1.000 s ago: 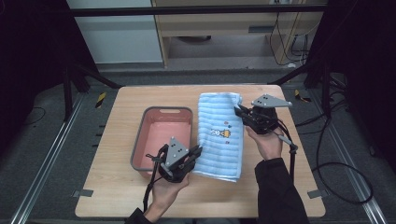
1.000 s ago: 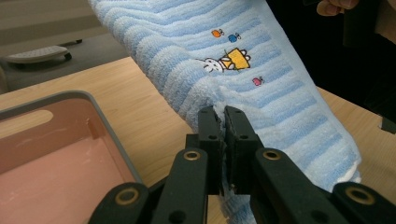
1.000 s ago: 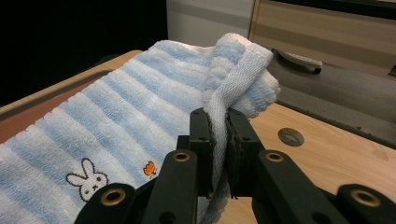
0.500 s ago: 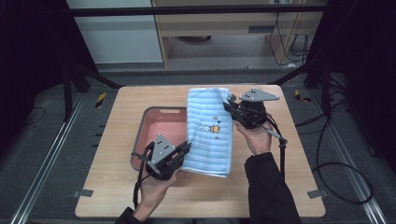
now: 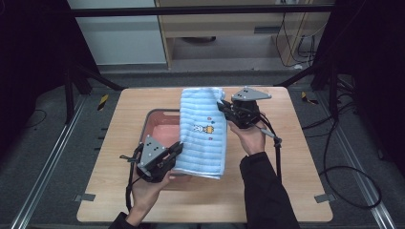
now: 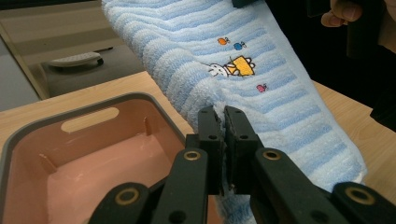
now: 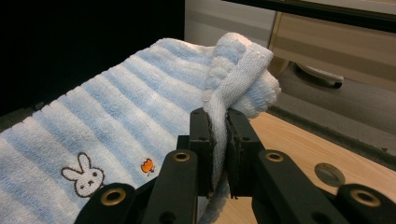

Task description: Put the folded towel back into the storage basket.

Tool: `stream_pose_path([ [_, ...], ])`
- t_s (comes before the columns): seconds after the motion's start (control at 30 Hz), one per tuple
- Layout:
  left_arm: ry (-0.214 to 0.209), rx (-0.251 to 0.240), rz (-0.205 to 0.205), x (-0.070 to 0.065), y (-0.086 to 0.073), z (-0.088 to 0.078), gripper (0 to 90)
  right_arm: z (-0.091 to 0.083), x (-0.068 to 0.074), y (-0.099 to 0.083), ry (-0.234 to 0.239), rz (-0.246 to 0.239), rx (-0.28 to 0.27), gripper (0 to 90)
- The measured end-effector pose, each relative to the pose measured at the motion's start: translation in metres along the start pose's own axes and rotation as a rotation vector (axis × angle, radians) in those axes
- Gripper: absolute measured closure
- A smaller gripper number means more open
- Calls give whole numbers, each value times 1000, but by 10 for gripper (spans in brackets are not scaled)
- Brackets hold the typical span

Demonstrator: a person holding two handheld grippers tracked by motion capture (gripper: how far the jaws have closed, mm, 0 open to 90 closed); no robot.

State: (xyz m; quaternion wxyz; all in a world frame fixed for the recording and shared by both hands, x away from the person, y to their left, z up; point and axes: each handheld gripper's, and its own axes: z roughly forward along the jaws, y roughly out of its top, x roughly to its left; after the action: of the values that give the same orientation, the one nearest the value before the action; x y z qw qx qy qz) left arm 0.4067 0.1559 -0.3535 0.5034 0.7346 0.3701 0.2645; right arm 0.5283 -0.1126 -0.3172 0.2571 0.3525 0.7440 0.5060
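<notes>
A folded blue-and-white striped towel (image 5: 203,131) with a small rabbit picture hangs lifted between both grippers, over the right side of a pink bin (image 5: 160,125). My left gripper (image 5: 177,149) is shut on the towel's near left edge (image 6: 223,112), just above the bin (image 6: 93,154). My right gripper (image 5: 223,106) is shut on the far right edge, where the thick hem of the towel (image 7: 224,93) is bunched between the jaws. The towel's rabbit picture (image 7: 86,175) faces up.
The bin has a grey rim and stands on a light wooden table (image 5: 296,157). Cables trail from both grippers. A cabinet with a drawer handle (image 7: 317,74) lies beyond the table's far edge. Dark floor and metal frame rails surround the table.
Both grippers have carried the towel to the left, off the table's right half and partly over the pink bin. Both stayed shut on it.
</notes>
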Motion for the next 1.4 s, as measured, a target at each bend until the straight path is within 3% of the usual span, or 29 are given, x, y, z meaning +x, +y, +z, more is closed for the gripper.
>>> stream_pose_path([
  [0.5,54,-7,-40,28,-7,-16,860,28,21,14,31,-16,-1,825],
  [1.4,110,5,-61,55,-16,-23,860,66,38,20,65,-7,-8,825],
])
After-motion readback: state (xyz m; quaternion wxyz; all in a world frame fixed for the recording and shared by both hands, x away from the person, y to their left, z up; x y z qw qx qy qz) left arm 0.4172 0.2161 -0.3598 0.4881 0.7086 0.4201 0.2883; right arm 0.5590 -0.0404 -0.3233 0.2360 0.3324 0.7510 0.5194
